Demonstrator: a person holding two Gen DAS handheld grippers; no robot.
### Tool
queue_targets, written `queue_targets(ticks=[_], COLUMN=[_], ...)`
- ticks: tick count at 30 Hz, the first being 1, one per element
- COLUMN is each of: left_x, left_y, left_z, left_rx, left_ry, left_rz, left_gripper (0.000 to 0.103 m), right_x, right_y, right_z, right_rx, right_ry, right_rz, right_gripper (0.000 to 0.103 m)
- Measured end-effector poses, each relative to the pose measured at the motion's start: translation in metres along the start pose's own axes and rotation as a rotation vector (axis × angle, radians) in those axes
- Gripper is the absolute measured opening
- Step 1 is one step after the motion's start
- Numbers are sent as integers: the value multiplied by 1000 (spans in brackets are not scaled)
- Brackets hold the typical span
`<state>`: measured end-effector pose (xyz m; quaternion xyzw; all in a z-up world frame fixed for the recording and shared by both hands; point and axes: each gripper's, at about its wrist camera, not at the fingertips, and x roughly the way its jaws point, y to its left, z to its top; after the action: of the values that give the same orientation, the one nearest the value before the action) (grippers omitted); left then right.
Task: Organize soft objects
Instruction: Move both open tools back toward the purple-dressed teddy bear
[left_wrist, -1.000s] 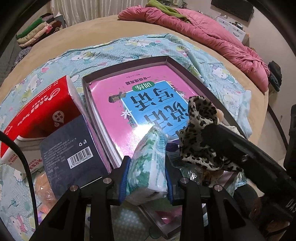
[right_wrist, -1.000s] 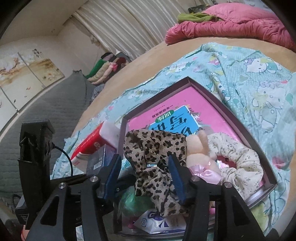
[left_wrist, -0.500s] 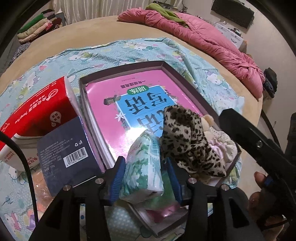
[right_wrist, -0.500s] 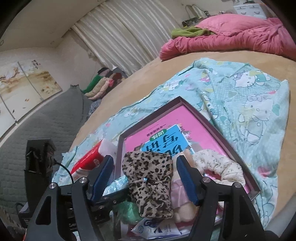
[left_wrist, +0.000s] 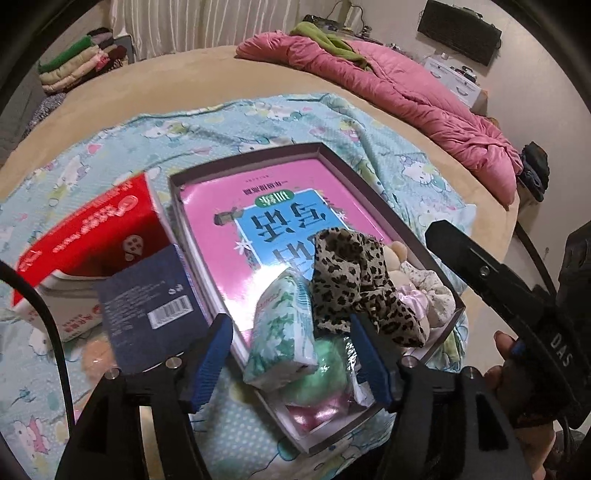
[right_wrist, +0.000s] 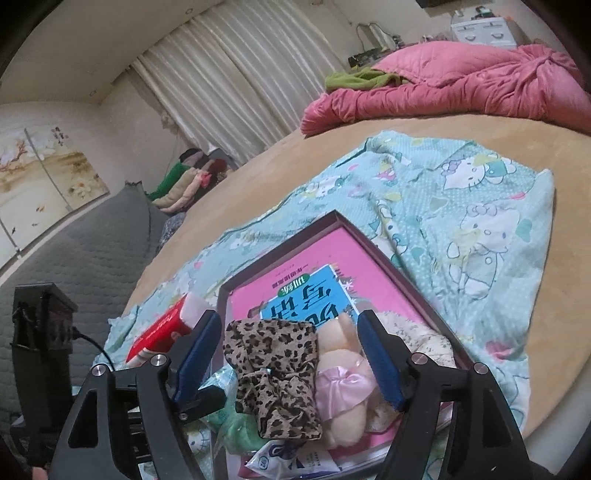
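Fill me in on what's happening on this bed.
A person with a gripper tool in each hand is gathering soft items into a shallow tray lying on a cartoon-print blanket. Both the left tool and the right tool are open and hold nothing. The green-patterned tissue pack, leopard-print scrunchie and small plush toy sit piled at the tray's near end, on a pink book.

tissue pack (left_wrist: 282, 325), leopard scrunchie (left_wrist: 360, 284), tray (left_wrist: 369, 173)

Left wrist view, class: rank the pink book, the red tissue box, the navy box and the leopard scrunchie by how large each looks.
1. Pink book
2. Red tissue box
3. Navy box and leopard scrunchie: these look alike, and the scrunchie's crumpled outline makes ranking unsure.
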<state>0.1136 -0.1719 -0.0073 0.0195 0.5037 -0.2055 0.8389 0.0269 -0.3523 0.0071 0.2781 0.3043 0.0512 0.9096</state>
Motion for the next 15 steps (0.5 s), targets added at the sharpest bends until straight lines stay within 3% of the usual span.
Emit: queue_targets(ticks=[9,15], left_x=[-26,-47], left_y=[3,15], left_z=[-7,-12], left_rx=[19,-27], left_ry=[-33,-78], left_rz=[82,137], left_gripper=[71,75], right_x=[-8,-16], right_y=[16,29], right_z=[-2,-6], right_rx=[-75,-135], right_ry=[-25,-44], right_rz=[-18,-45], right_gripper=[78,78])
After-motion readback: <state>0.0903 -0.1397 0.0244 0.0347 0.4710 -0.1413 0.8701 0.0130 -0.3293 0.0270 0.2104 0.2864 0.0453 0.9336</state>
